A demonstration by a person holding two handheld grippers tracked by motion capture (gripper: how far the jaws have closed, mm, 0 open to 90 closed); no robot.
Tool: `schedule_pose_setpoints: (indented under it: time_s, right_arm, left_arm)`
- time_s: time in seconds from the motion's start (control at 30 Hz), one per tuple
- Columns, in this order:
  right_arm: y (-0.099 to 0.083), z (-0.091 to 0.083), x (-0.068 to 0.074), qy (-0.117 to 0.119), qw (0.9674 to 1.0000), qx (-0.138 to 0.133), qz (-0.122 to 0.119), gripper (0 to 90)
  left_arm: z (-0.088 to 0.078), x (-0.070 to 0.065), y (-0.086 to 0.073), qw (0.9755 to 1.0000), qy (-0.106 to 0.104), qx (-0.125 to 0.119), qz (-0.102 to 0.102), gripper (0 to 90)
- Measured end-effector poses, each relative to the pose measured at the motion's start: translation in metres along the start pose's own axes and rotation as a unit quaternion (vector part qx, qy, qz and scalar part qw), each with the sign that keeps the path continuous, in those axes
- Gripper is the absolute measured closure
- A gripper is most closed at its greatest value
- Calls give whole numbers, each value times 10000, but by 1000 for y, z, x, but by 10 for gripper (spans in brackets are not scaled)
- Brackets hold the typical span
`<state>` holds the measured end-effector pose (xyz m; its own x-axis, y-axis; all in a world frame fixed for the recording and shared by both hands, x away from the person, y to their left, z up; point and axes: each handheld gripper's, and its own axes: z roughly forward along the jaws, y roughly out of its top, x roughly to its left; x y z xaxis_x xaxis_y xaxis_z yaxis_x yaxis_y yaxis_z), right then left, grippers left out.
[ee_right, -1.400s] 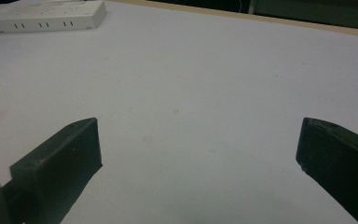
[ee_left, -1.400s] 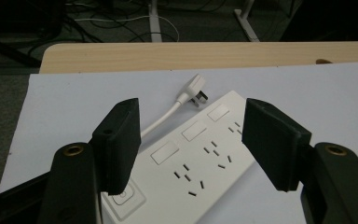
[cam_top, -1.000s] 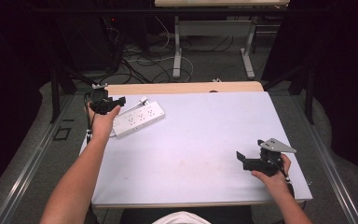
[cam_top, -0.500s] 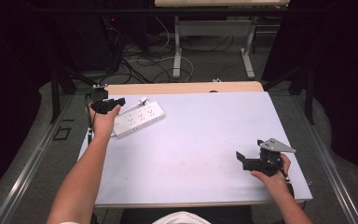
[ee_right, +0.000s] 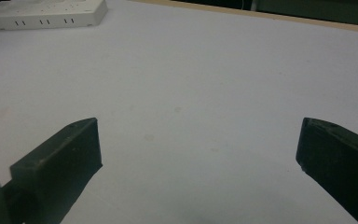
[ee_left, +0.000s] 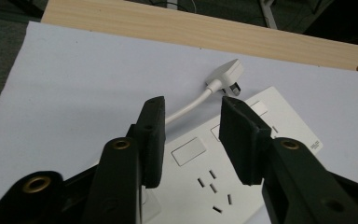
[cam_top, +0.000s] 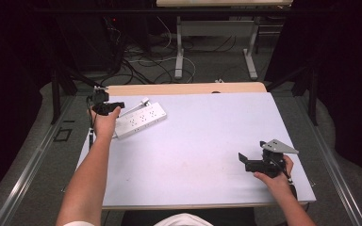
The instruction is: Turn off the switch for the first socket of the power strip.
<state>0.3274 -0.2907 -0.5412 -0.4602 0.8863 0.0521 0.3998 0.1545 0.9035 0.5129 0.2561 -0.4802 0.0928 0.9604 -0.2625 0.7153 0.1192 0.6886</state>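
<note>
White worktop, wooden strip along its far edge, dark room and floor cables behind. Landmark: power strip.

Nearest the person, well apart from the power strip on its right and nearer side: right gripper, resting on the worktop. Its own view shows the jaws wide, nothing between them but bare surface; the strip lies far off at that view's upper left.

Farther out: left gripper is poised over the strip's near-left end. Jaws have just been closing and now stand narrow; between them, below, lie the strip's white face and the short cord. Pads not seen pressing on anything. Plug lies on the worktop just beyond the strip, prongs toward it.

Judgement: step in hand is a grasp at the cord end of the strip. To do it well, centre the cord between the pads before lowering, keep the jaws level, and close only once low enough that the pads do not catch on the casing. Right gripper could steady the strip's far end.
</note>
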Motion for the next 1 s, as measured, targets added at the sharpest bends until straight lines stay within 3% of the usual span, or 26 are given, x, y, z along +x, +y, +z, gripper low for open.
schedule_pose_setpoints:
  time_s: [0.13,0.37,0.47,0.5,0.77,0.83,0.87,1.0]
  right_arm:
    - [0,1,0,-35,10000,-27,-7,0]
    - [0,1,-1,-46,10000,-35,-3,0]
    - [0,1,-1,-53,10000,-16,-13,0]
    - [0,1,-1,-53,10000,-16,-13,0]
    - [-1,3,-1,-45,10000,4,24,0]
    - [-1,3,0,-26,10000,27,42,0]
    - [-1,3,-1,-30,10000,23,6,0]
    - [-1,3,-1,-32,10000,20,13,0]
  left_arm:
    - [3,0,-1,9999,-57,118,69,657]
    - [11,-5,-3,9999,-79,91,60,750]
    - [13,-6,-2,9996,-82,230,119,775]
    - [15,-7,-3,9998,-54,136,95,775]
    - [24,-8,-6,9997,-89,201,-43,867]
    - [25,-7,-5,9992,-116,370,54,885]
    - [27,-8,-7,9996,-99,275,31,893]
    - [29,-9,-7,9991,-132,392,36,900]
